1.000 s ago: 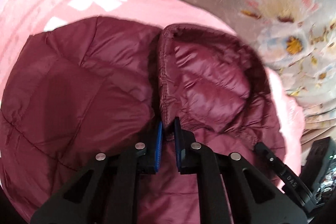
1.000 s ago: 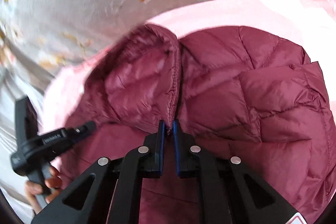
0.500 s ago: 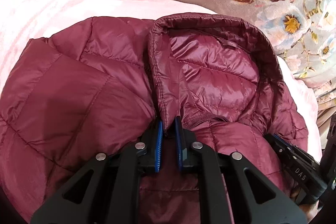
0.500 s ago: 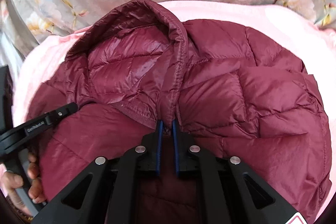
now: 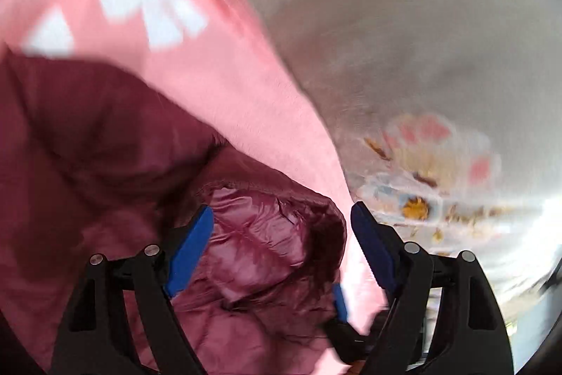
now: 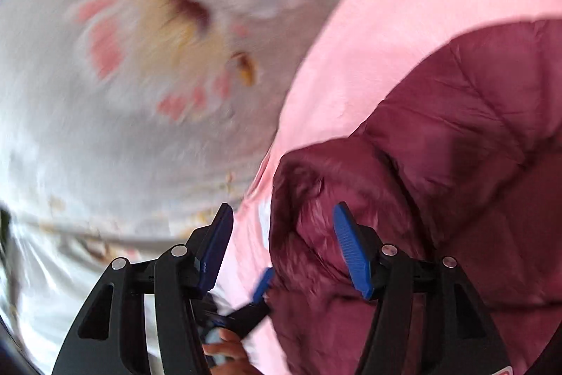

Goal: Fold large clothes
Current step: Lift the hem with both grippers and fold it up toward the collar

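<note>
Release after folding the hood: maroon puffer jacket [image 5: 87, 164] on pink blanket [image 5: 217, 69], over floral bedspread [image 5: 421, 58]. Left tongs [image 5: 281, 245] wide, just opened, hood lining between the pads but ungripped. Right tongs [image 6: 281, 248] likewise just opened, straddling the hood edge, gripping nothing. Best practice: back straight out, clear of fabric, without dragging the fold. Both tilted downward, rolled; frames motion-blurred.

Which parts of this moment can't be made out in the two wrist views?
- Left wrist view: the maroon puffer jacket is smeared by motion blur; its lower part is cut off by the frame edge.
- Right wrist view: the floral bedspread is blurred.
- The pink blanket: its white print is unreadable in the left wrist view.
</note>
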`<action>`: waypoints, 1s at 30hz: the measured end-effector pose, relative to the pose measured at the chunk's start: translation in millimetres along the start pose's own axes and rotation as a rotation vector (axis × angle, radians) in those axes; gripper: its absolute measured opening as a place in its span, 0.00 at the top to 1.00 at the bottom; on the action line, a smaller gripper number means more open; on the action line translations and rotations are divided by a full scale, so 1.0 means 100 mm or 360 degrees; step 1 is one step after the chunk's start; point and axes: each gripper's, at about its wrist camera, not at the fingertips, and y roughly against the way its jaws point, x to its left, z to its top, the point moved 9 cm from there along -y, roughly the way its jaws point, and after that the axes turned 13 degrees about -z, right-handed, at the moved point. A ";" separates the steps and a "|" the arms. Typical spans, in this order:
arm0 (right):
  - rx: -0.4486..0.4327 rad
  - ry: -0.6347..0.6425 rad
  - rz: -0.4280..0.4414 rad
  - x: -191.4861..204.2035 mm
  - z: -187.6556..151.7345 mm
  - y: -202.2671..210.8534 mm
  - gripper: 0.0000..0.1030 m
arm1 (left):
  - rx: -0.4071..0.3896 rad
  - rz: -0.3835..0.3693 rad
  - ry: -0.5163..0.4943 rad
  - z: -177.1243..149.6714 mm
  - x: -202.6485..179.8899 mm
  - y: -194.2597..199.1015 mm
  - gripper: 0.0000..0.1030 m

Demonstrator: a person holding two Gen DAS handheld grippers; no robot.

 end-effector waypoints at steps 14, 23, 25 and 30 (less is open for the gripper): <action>-0.0194 0.0973 -0.0923 -0.26 -0.09 -0.28 0.96 | 0.0282 0.0625 -0.0720 -0.23 0.37 -0.25 0.89; -0.0385 0.1469 -0.1296 -0.18 -0.26 -0.52 0.98 | 0.0215 0.0927 -0.1195 -0.41 0.35 -0.41 0.88; -0.0429 0.1522 -0.1324 -0.20 -0.29 -0.53 0.98 | 0.0174 0.0988 -0.1306 -0.44 0.35 -0.45 0.87; -0.0522 0.1616 -0.1393 -0.21 -0.34 -0.52 0.98 | 0.0069 0.1106 -0.1492 -0.53 0.32 -0.50 0.87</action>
